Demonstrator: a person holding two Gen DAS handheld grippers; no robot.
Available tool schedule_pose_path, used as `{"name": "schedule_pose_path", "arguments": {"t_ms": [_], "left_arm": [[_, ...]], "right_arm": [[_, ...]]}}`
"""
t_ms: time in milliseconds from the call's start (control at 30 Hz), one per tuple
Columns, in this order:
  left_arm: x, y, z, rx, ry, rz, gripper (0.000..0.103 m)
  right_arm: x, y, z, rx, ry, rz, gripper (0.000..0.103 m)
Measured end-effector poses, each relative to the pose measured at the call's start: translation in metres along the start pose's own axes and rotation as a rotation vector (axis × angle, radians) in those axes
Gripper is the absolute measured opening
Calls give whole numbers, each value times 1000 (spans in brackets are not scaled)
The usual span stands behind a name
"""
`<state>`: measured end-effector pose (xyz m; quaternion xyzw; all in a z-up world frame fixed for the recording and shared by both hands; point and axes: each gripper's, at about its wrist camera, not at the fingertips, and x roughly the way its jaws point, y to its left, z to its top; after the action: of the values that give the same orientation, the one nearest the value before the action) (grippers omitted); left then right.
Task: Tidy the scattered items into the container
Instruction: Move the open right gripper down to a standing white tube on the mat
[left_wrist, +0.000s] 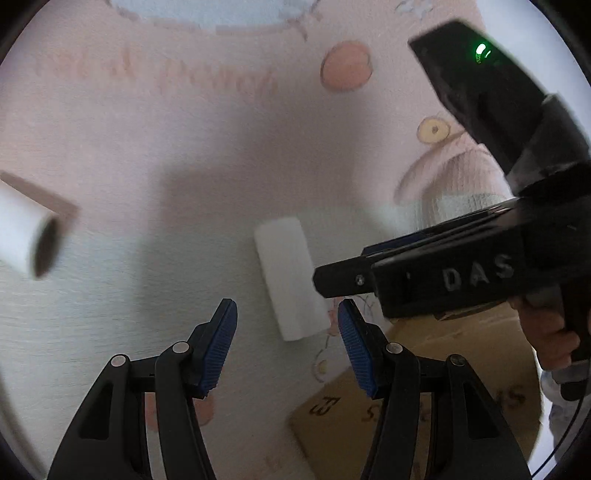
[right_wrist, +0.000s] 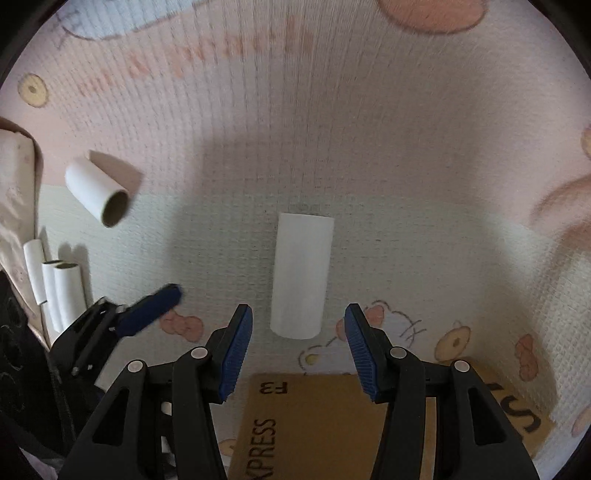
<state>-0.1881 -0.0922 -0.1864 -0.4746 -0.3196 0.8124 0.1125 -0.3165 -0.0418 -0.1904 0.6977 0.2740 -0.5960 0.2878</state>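
1. In the right wrist view, the right gripper (right_wrist: 299, 347) hung over the printed mat (right_wrist: 406, 166) with its blue pads spread apart and nothing between them.
2. A white paper tube (right_wrist: 301, 277) lay flat on the mat at frame centre, just beyond those fingertips, its long axis running up the frame and in line with the gap.
3. The left gripper (left_wrist: 288, 336) was likewise released and empty; in its own view the same tube sat between and just past its pads.
4. A second tube (right_wrist: 98, 192), hollow end showing, lay at the left of the right wrist view, and more tubes (right_wrist: 55, 291) stood grouped at the lower left edge.
5. The cardboard box (right_wrist: 317, 424) filled the lower centre of the frame, behind the fingers.
6. The tube looked light, thin-walled and easily crushed, and would likely roll. I judged the best hold to be across its middle, pads on opposite sides, squeezed gently.
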Motion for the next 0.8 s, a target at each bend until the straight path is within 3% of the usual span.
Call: {"name": "schedule_pose_path", "arguments": {"t_ms": [200, 333, 600, 800], "left_arm": [[26, 14, 2, -129, 1, -97, 61], [38, 16, 5, -144, 6, -89, 58], [59, 16, 11, -172, 53, -102, 44], [64, 11, 9, -157, 49, -106, 43]], "right_arm": [[24, -7, 15, -12, 51, 0, 50], [32, -21, 22, 68, 88, 147, 51], [44, -22, 40, 54, 114, 97, 52], [67, -26, 51, 100, 181, 171, 52]]}}
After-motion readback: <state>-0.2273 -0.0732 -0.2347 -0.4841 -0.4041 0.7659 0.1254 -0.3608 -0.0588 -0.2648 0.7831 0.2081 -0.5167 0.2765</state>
